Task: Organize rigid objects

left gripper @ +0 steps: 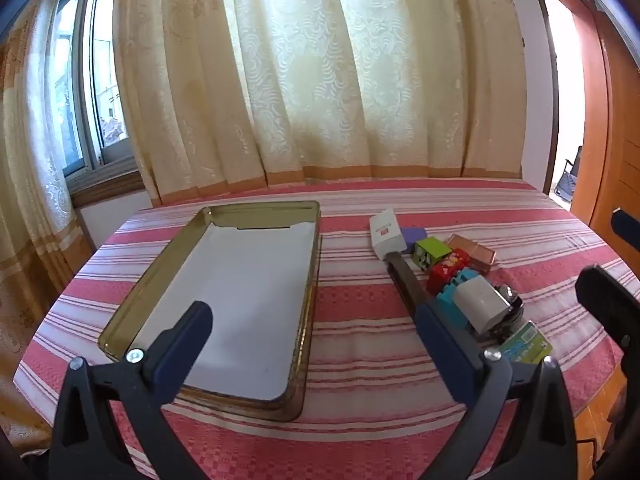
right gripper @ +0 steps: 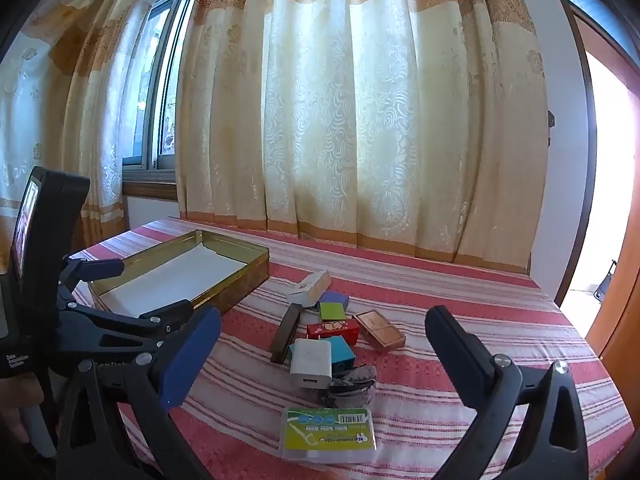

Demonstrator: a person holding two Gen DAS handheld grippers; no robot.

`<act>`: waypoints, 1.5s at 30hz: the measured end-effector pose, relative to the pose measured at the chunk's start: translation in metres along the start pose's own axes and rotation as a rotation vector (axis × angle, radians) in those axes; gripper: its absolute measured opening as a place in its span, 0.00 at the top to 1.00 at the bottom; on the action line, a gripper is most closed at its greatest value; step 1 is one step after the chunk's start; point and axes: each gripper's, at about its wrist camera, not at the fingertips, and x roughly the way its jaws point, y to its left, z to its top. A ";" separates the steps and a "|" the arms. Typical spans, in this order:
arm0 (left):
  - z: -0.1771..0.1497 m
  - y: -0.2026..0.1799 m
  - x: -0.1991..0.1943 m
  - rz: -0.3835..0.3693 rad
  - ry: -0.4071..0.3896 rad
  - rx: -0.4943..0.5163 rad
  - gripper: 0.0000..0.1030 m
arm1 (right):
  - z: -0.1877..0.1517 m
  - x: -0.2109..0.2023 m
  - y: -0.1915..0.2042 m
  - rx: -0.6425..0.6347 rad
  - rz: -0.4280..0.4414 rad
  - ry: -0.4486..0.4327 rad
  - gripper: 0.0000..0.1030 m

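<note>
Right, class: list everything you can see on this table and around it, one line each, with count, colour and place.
Tin tray: one, gold with white liner, left, empty.
White carton: one, behind the pile.
Purple block: one, beside the carton.
Green block: one, mid pile.
Red box: one, mid pile.
Copper case: one, right of pile.
Dark bar: one, brown, left of pile.
Teal brick: one, behind the charger.
Charger: one, white, front.
Floss pack: one, green, nearest.
Tablecloth: red striped.
Curtains: cream, behind.
Left gripper: open.
Right gripper: open.
</note>
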 end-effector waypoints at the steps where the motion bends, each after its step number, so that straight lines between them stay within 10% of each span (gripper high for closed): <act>1: 0.000 0.001 0.000 -0.004 -0.001 0.001 0.00 | 0.001 0.000 0.000 -0.001 -0.001 0.000 0.00; 45: -0.004 0.001 -0.002 0.026 -0.031 0.015 0.00 | -0.006 -0.003 -0.002 0.030 0.026 0.012 0.00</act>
